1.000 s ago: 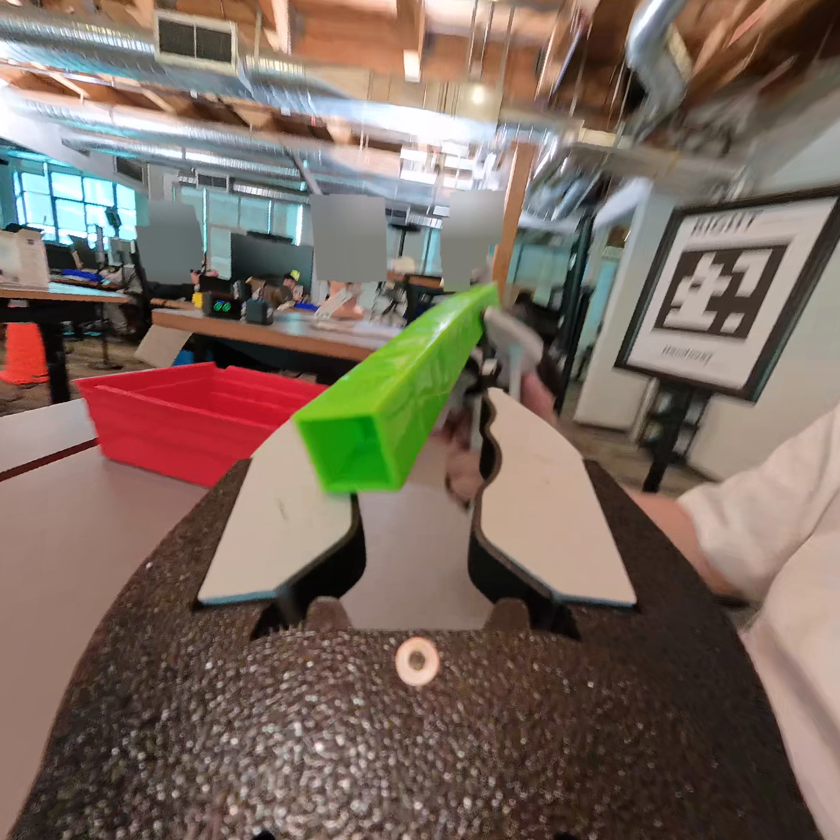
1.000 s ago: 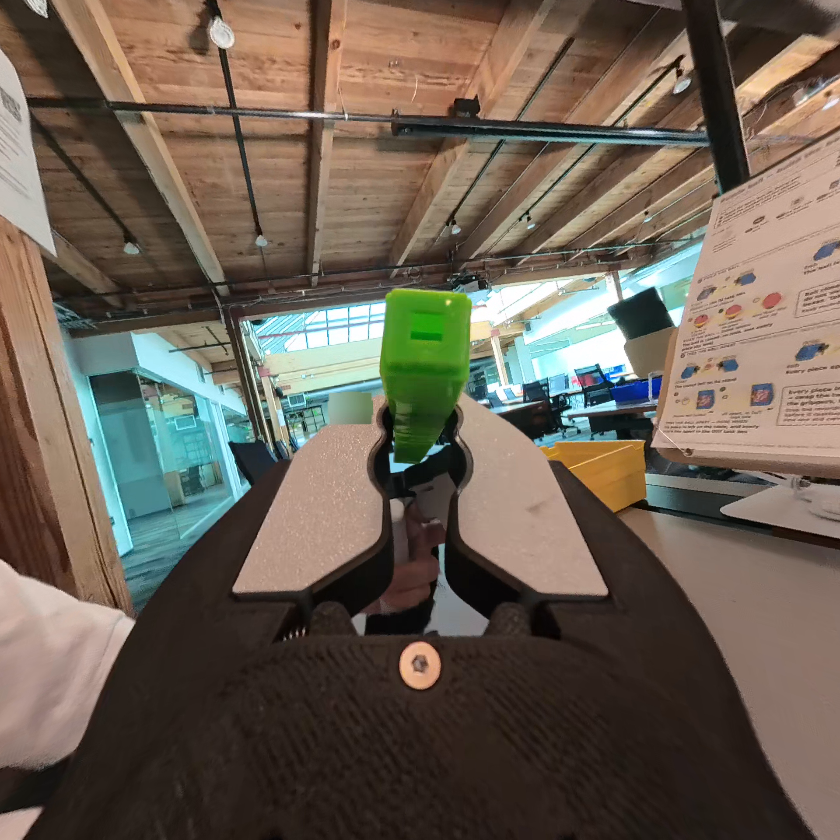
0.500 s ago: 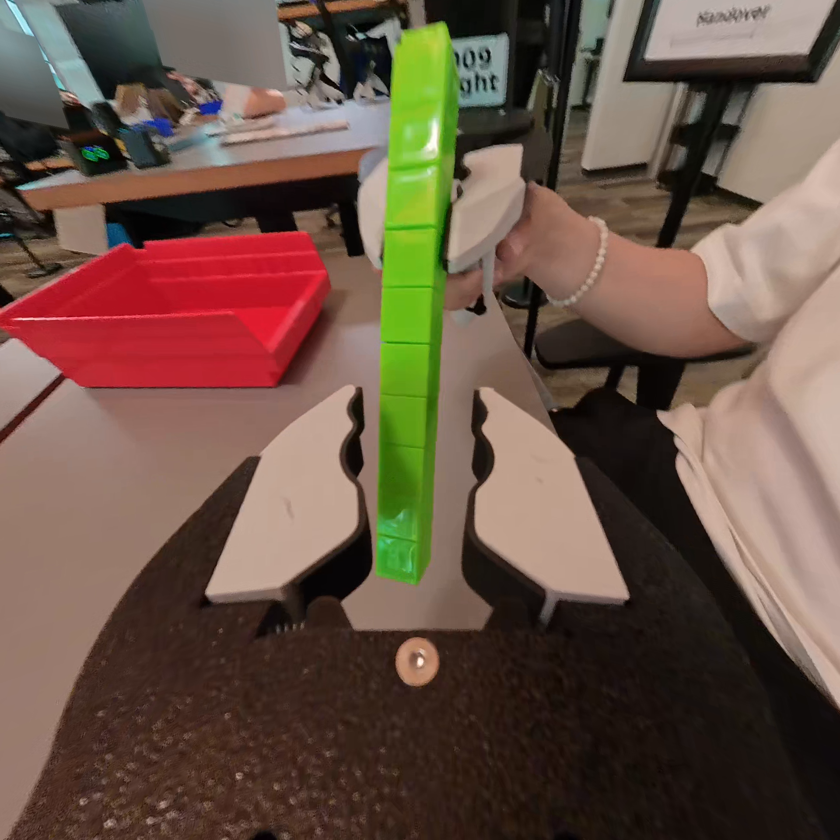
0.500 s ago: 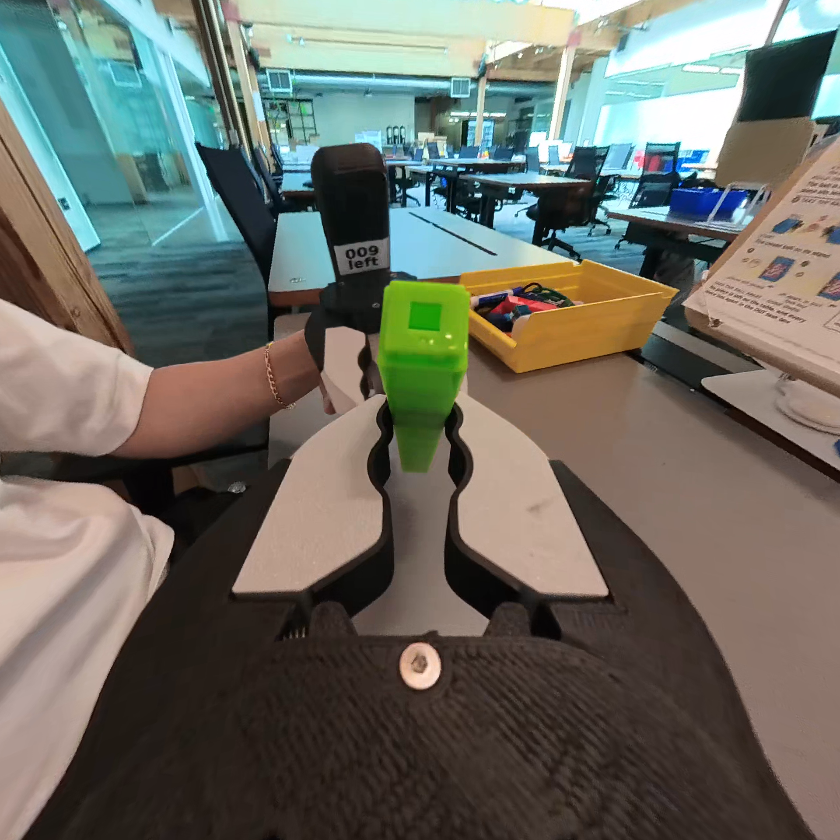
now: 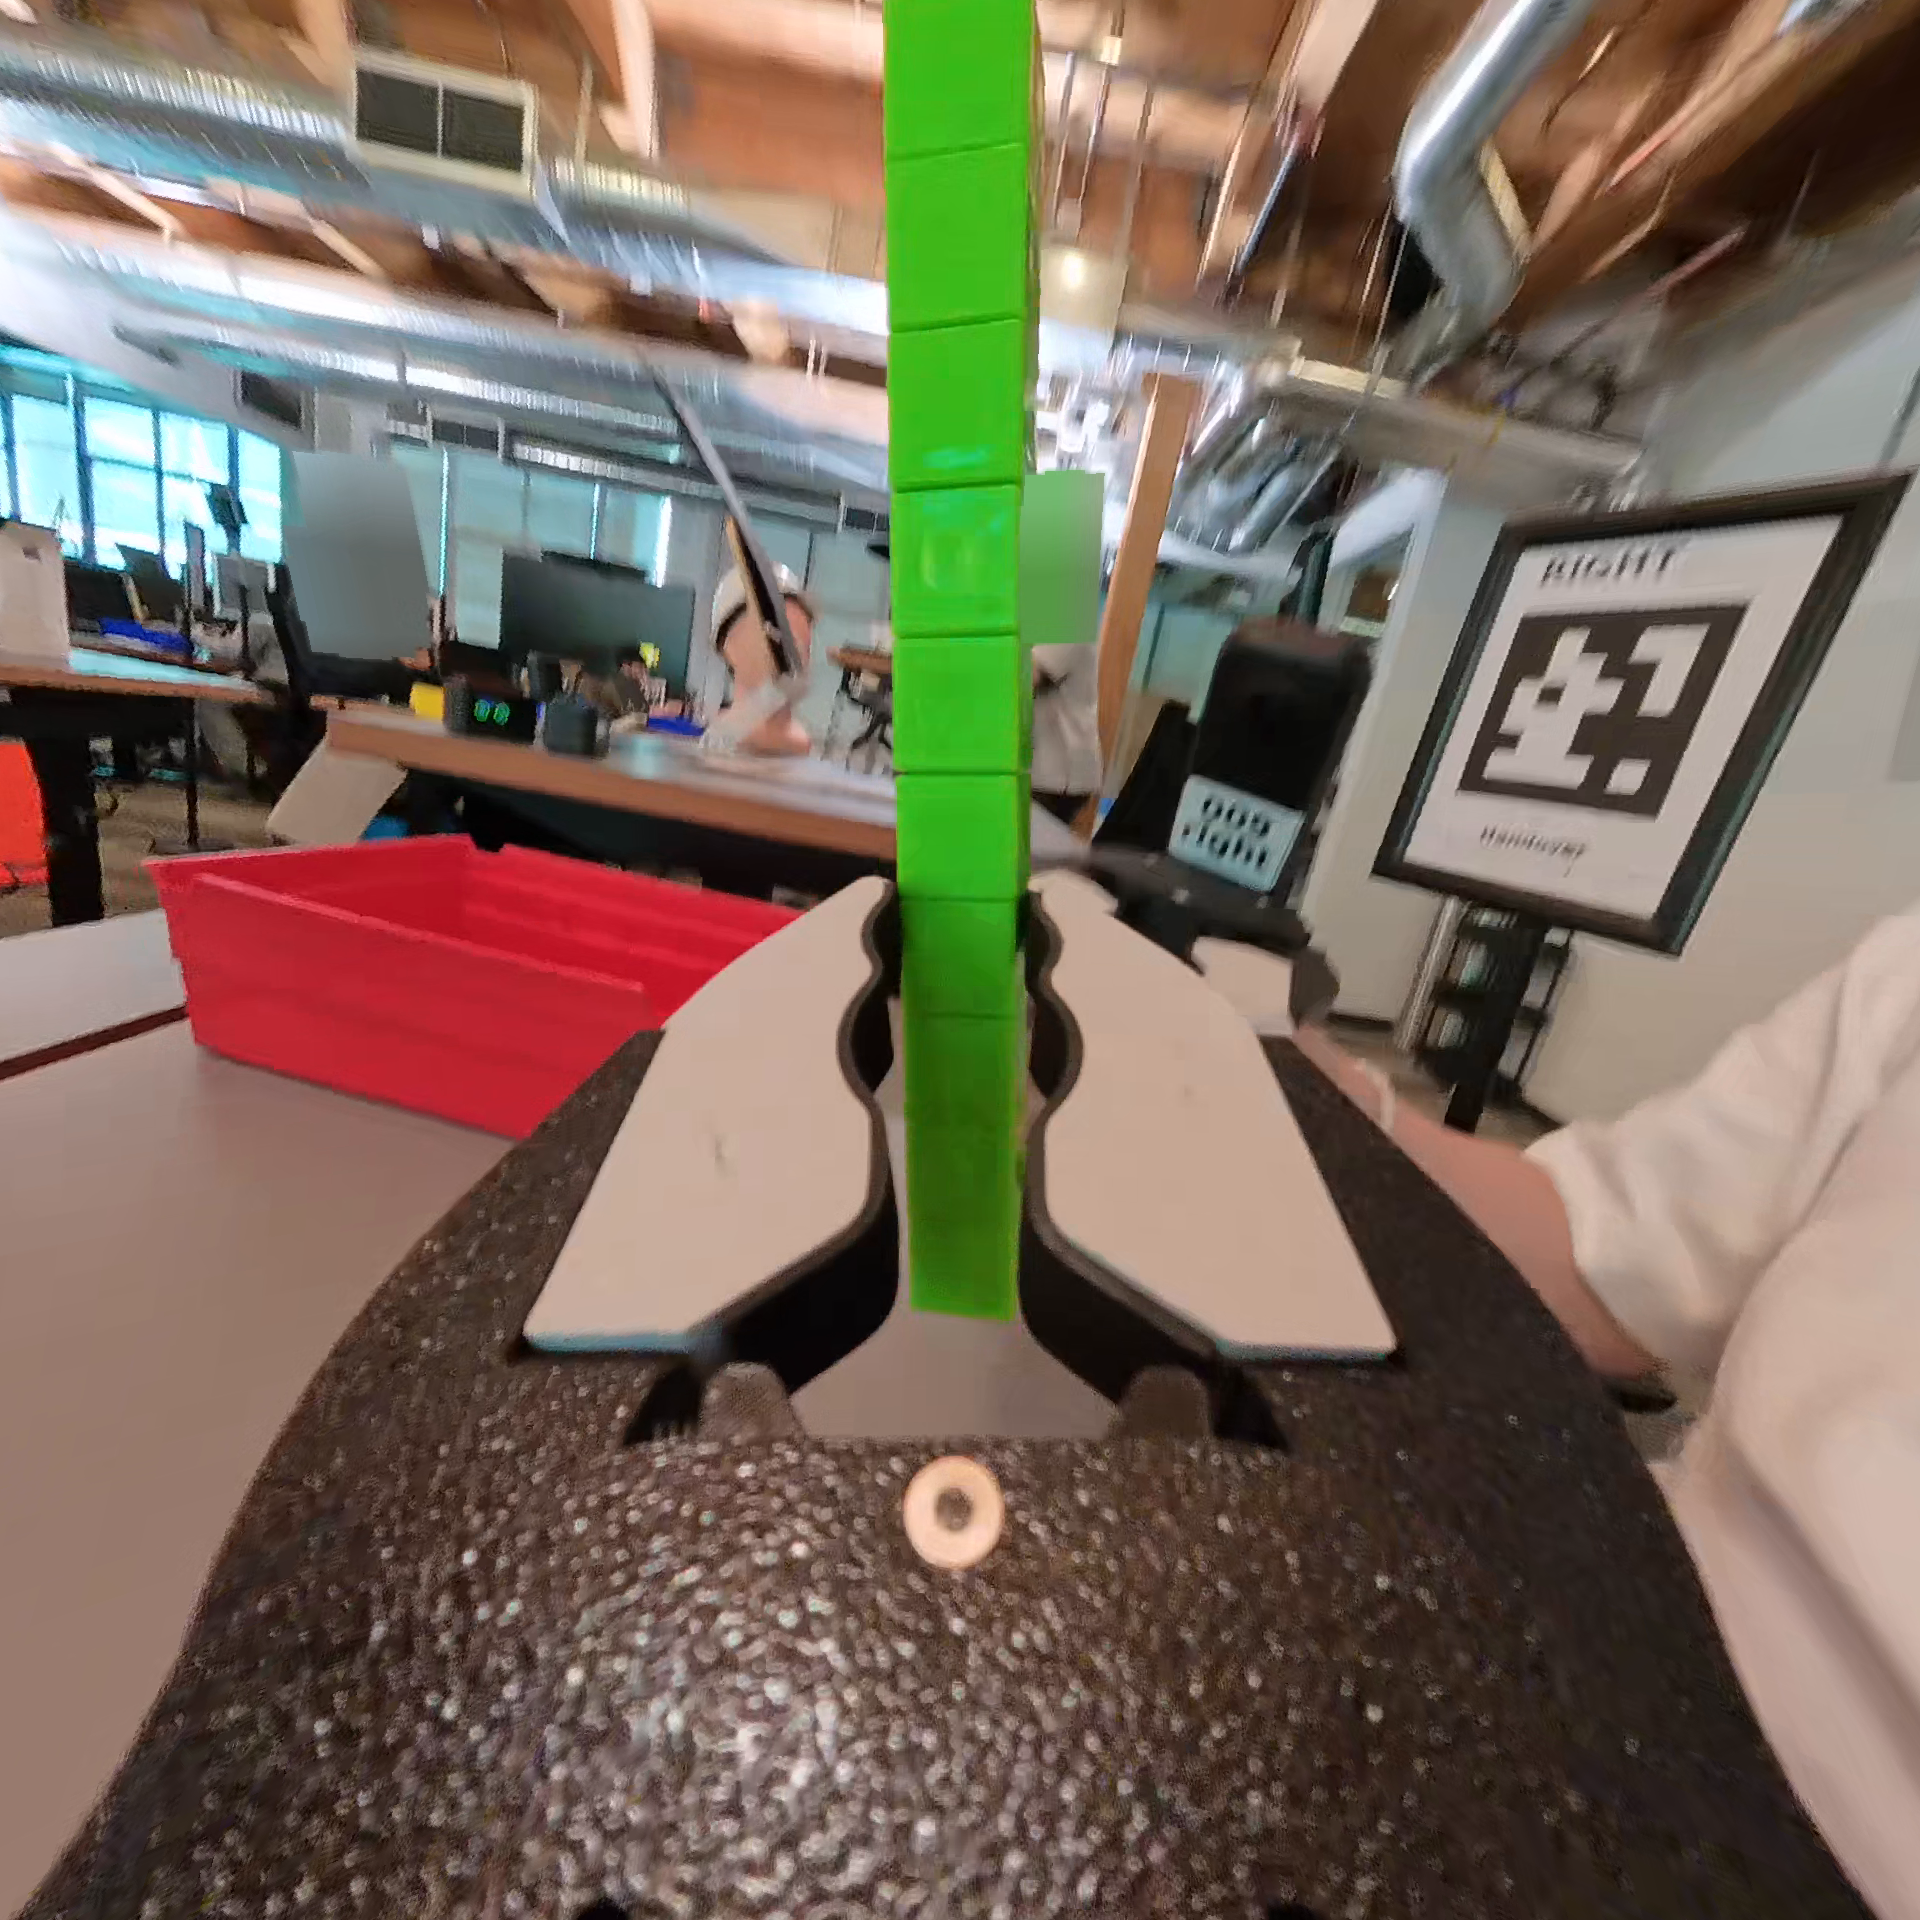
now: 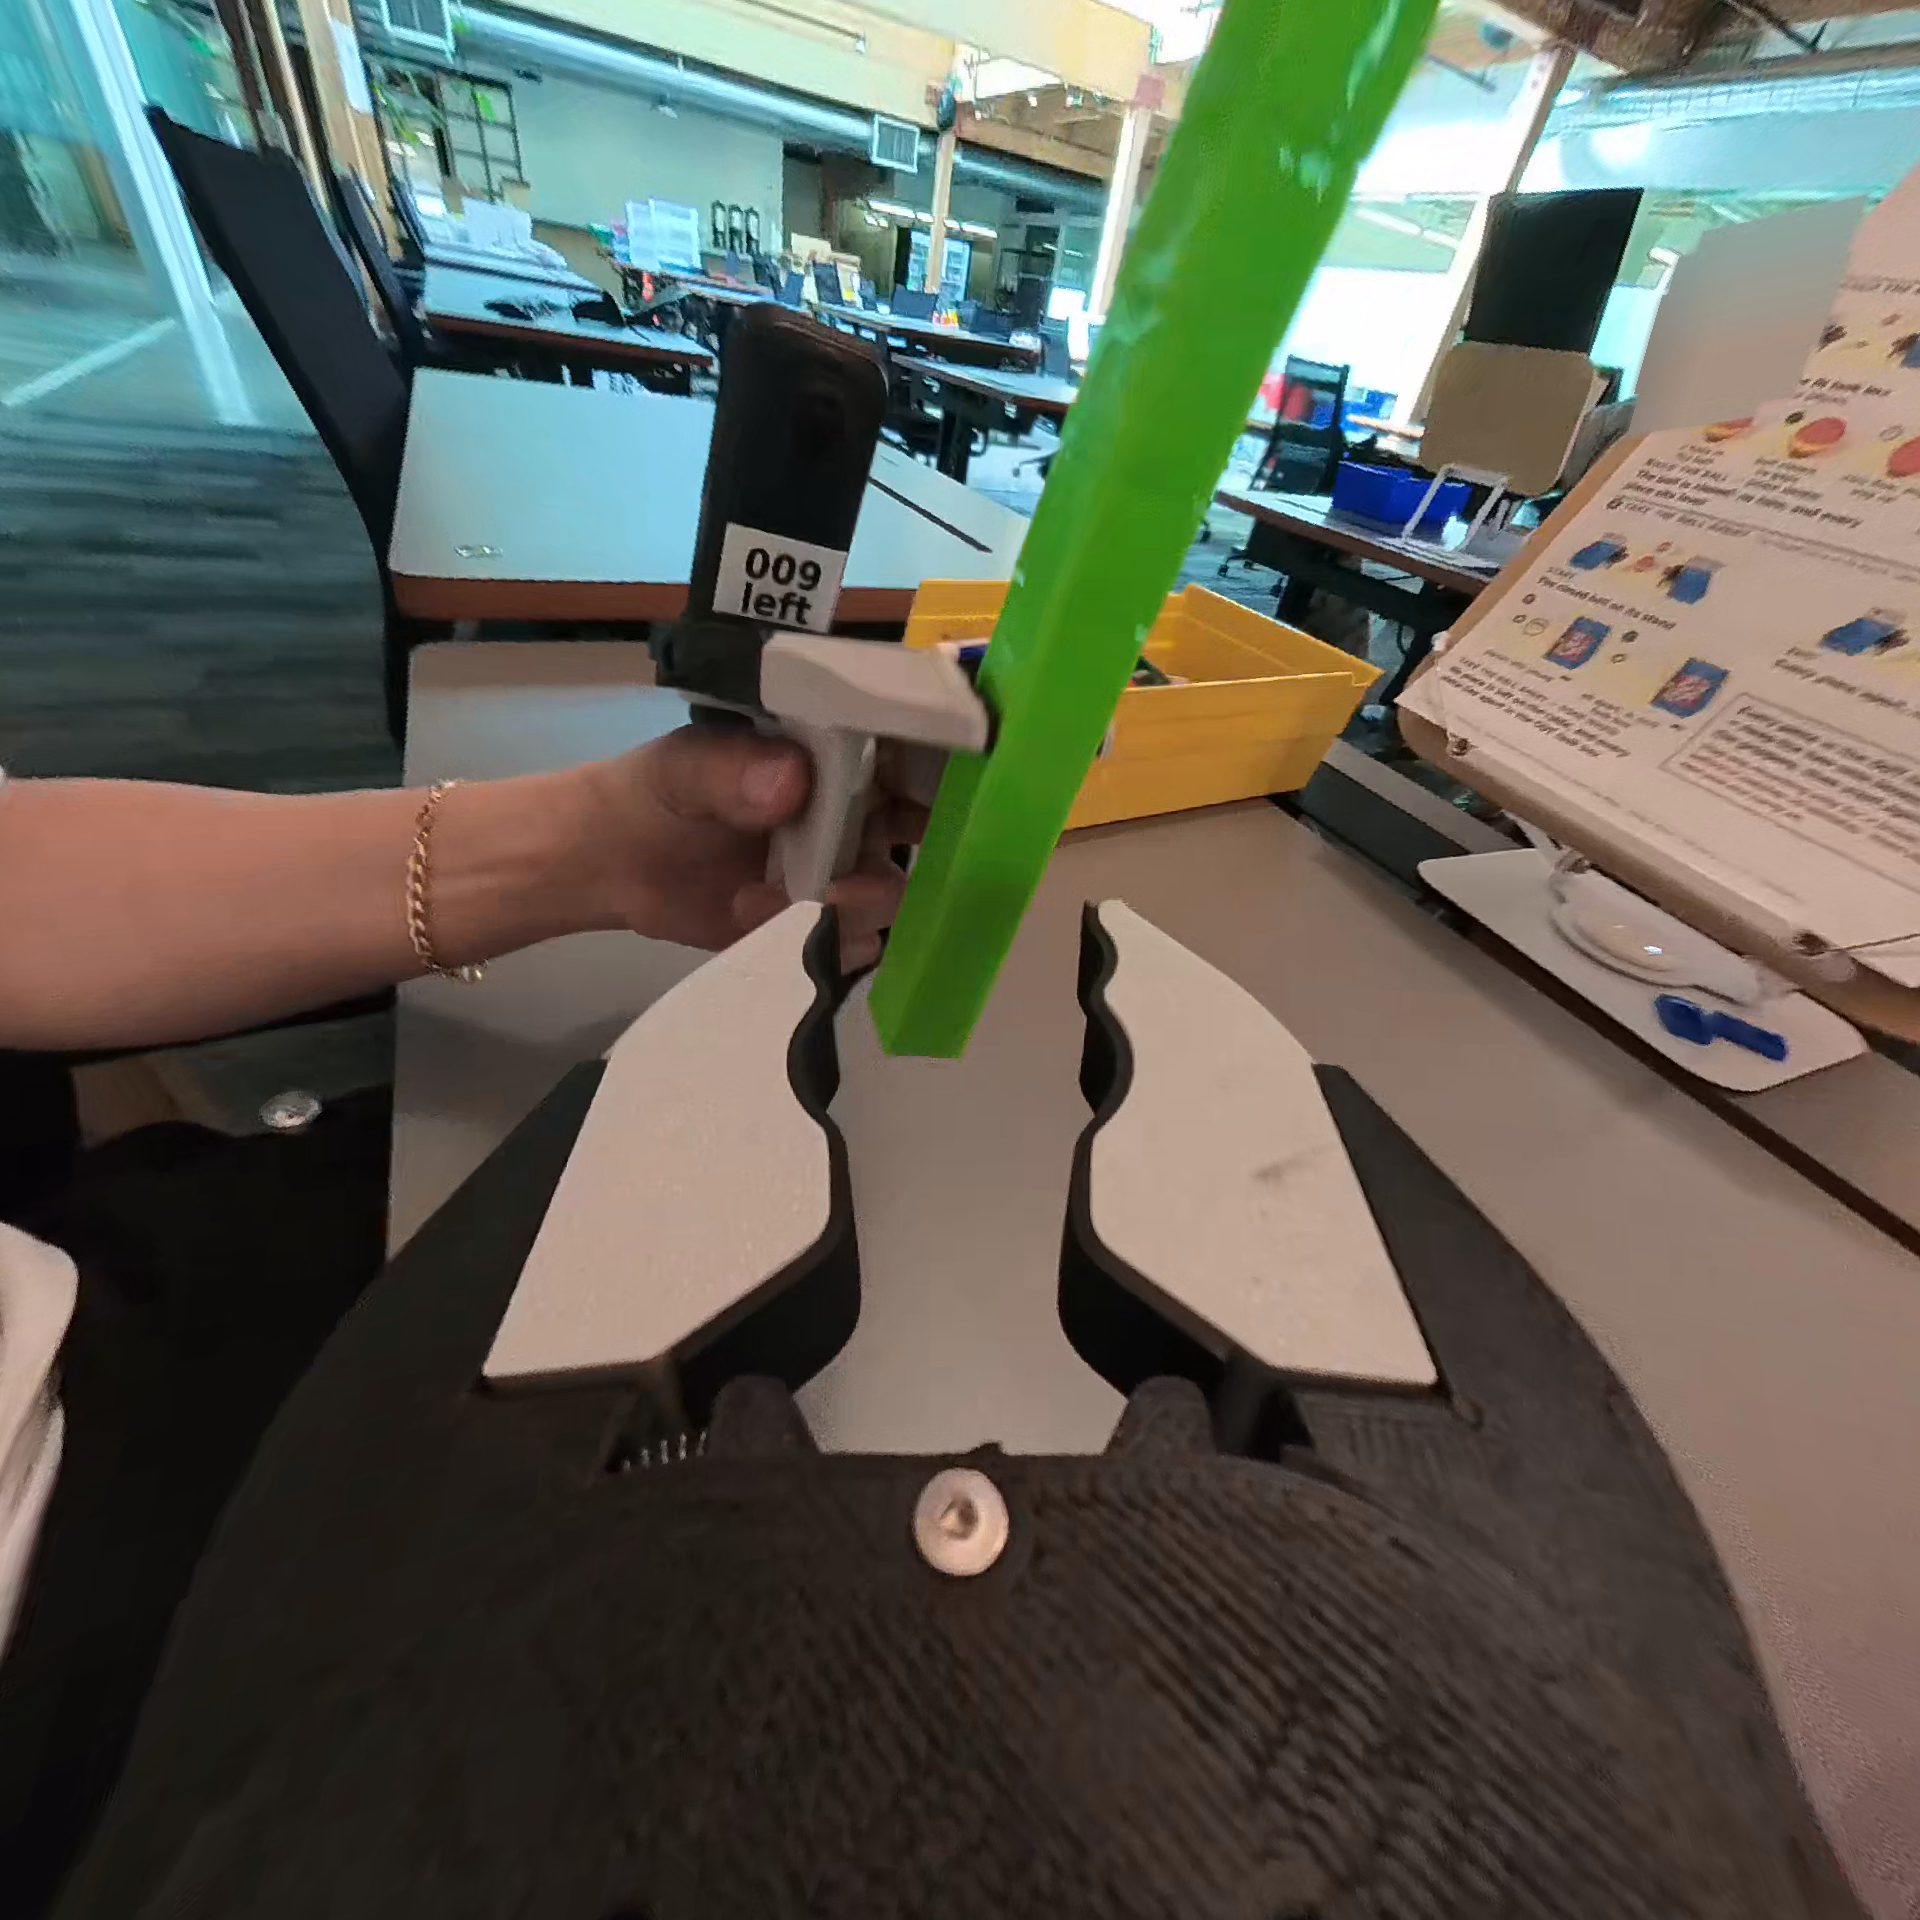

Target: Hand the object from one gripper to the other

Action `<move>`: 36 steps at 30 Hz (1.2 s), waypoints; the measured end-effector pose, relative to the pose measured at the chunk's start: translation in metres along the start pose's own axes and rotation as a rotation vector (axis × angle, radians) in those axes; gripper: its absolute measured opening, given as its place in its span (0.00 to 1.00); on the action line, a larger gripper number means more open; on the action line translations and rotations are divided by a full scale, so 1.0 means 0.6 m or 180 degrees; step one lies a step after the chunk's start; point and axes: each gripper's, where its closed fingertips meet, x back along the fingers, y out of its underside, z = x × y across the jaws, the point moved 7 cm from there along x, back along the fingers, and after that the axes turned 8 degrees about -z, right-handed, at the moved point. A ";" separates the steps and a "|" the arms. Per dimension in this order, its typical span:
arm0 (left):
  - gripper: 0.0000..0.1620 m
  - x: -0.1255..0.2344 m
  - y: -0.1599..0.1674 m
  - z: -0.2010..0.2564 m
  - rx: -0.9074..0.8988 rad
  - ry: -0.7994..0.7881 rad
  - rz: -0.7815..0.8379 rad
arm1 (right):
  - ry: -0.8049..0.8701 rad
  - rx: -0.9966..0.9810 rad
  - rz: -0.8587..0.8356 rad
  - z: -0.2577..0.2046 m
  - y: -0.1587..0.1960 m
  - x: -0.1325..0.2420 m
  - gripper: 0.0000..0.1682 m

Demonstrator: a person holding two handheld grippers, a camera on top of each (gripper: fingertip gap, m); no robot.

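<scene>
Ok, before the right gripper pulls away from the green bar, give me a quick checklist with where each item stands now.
1. Left gripper shut on the green bar: ok, its jaws press both sides.
2. Right gripper released: ok, its jaws stand apart and the bar's lower end hangs free between them.
3. Bar touching the right gripper's left jaw: cannot tell, it sits very near.
4. Grip placement: ok, the left gripper holds the bar near its lower end.
5. Bar clear of the yellow bin and red bin: ok, it is held above the table.
</scene>
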 end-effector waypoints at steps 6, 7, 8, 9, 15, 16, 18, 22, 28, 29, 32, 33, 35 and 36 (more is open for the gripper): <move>0.13 -0.001 -0.008 0.012 0.0001 0.0190 0.0250 | 0.0154 0.0049 -0.0001 -0.014 0.007 -0.034 0.16; 0.13 -0.002 -0.007 0.013 -0.0008 0.0194 0.0266 | 0.0176 0.0064 0.0036 -0.014 0.007 -0.034 0.16; 0.13 -0.002 -0.006 0.014 -0.0013 0.0202 0.0275 | 0.0148 0.0022 0.0040 -0.015 0.007 -0.035 0.15; 0.13 -0.001 -0.006 0.013 -0.0015 0.0202 0.0255 | 0.0103 -0.0059 0.0014 -0.014 0.007 -0.035 0.15; 0.17 0.008 -0.009 0.016 -0.0307 0.0143 -0.0135 | 0.0236 0.0121 -0.0350 -0.009 0.014 -0.034 0.14; 0.21 0.012 -0.014 0.019 -0.0422 0.0085 -0.0156 | 0.0289 0.0196 -0.0427 -0.009 0.016 -0.035 0.14; 0.24 0.022 -0.030 0.022 -0.0607 -0.0089 -0.0199 | 0.0357 0.0340 -0.0578 -0.010 0.021 -0.038 0.13; 0.27 0.048 -0.063 0.029 -0.0853 -0.0350 -0.0165 | 0.0356 0.0520 -0.0748 -0.018 0.027 -0.047 0.13; 0.19 0.065 -0.079 0.032 -0.0897 -0.0360 -0.0094 | 0.0340 0.0593 -0.0821 -0.022 0.031 -0.052 0.13; 0.18 0.064 -0.077 0.032 -0.0901 -0.0342 -0.0087 | 0.0356 0.0603 -0.0827 -0.021 0.032 -0.051 0.13; 0.18 0.058 -0.073 0.030 -0.0891 -0.0330 -0.0080 | 0.0390 0.0618 -0.0872 -0.017 0.036 -0.051 0.13; 0.18 0.056 -0.072 0.030 -0.0873 -0.0341 -0.0065 | 0.0385 0.0614 -0.0870 -0.016 0.037 -0.051 0.13; 0.18 0.053 -0.073 0.027 -0.0786 -0.0406 0.0033 | 0.0391 0.0564 -0.0790 -0.014 0.038 -0.050 0.13; 0.17 0.052 -0.077 0.025 -0.0727 -0.0501 0.0138 | 0.0427 0.0503 -0.0702 -0.010 0.037 -0.048 0.14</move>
